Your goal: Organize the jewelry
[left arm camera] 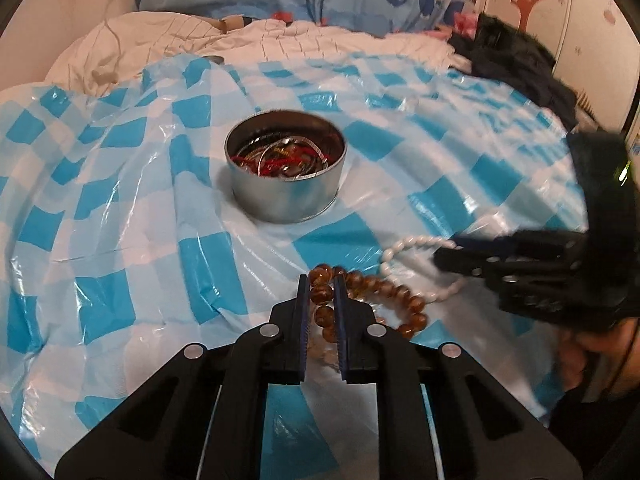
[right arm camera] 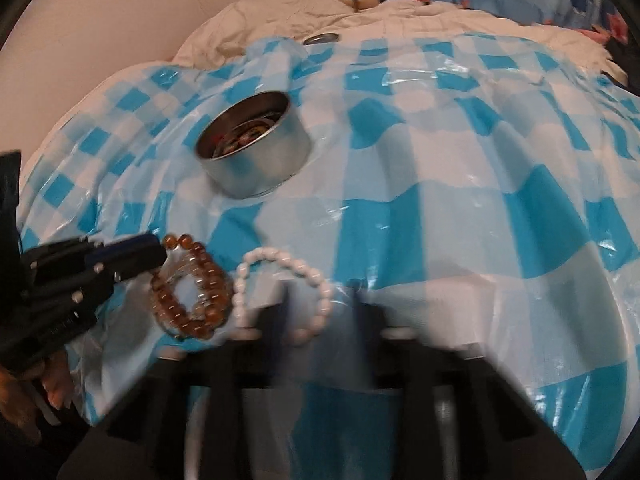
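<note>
Amber bracelet (left arm camera: pixel 362 300), white bracelet (right arm camera: pixel 288 292), blue-checked sheet (left arm camera: pixel 120 200).

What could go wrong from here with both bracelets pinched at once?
The left gripper pinches only a few beads of the coiled amber bracelet, so loose loops may dangle and catch the tin rim. The white bracelet lies against the amber one; lifting with the right gripper could drag it. The plastic sheet may also lift.
</note>
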The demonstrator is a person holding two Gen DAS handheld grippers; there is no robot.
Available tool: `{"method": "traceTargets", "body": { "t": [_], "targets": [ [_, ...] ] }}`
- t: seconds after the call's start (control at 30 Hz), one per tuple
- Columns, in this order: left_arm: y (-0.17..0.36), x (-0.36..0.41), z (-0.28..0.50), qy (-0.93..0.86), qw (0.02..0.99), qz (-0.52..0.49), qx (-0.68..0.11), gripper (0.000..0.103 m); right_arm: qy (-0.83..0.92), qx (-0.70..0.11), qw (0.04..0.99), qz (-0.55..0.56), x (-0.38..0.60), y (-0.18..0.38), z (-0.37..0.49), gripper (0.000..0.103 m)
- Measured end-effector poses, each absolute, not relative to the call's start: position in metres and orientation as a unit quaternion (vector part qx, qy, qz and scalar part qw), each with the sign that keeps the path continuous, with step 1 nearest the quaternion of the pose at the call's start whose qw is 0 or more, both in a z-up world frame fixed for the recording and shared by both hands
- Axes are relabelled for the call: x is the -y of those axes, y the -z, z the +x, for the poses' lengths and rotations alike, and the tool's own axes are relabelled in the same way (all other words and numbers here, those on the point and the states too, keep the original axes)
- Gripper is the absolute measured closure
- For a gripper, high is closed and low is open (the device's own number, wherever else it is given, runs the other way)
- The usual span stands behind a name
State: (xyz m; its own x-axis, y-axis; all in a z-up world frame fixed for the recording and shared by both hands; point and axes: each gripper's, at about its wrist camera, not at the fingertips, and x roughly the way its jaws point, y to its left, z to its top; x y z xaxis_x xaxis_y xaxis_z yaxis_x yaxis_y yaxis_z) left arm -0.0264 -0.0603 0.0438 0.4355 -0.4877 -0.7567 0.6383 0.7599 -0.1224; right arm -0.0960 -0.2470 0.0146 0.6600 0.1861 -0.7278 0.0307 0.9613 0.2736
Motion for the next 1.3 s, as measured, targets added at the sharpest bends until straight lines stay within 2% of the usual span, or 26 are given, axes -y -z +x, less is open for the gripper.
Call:
{"method": "traceTargets", "body": {
  "t": [0.23, 0.47, 1.0, 1.13, 1.3],
  "targets": [
    [-0.072, 0.043, -0.026, 0.365, 0.845, 0.023, -0.389, 0.093, -0.067, -0.352, 0.920, 0.158, 0.251, -0.038, -0.109, 0.095],
    [-0.091, 0.047, -0.025, 0.379, 0.849, 0.006, -0.370, 0.093, -0.099, -0.276, 0.942, 0.160, 0.247, -0.072, -0.124, 0.095],
    [-0.135, 0.078, 0.027, 0.390, 0.860, -0.029, -0.329, 0.093, -0.133, -0.249, 0.943, 0.176, 0.256, -0.114, -0.077, 0.095],
    [-0.125, 0.085, 0.059, 0.380, 0.859, -0.047, -0.341, 0.092, -0.145, -0.244, 0.942, 0.177, 0.251, -0.122, -0.052, 0.095],
    [-0.082, 0.080, 0.099, 0.267, 0.872, -0.017, -0.410, 0.092, -0.172, -0.283, 0.922, 0.200, 0.243, -0.106, -0.003, 0.095]
  ]
}}
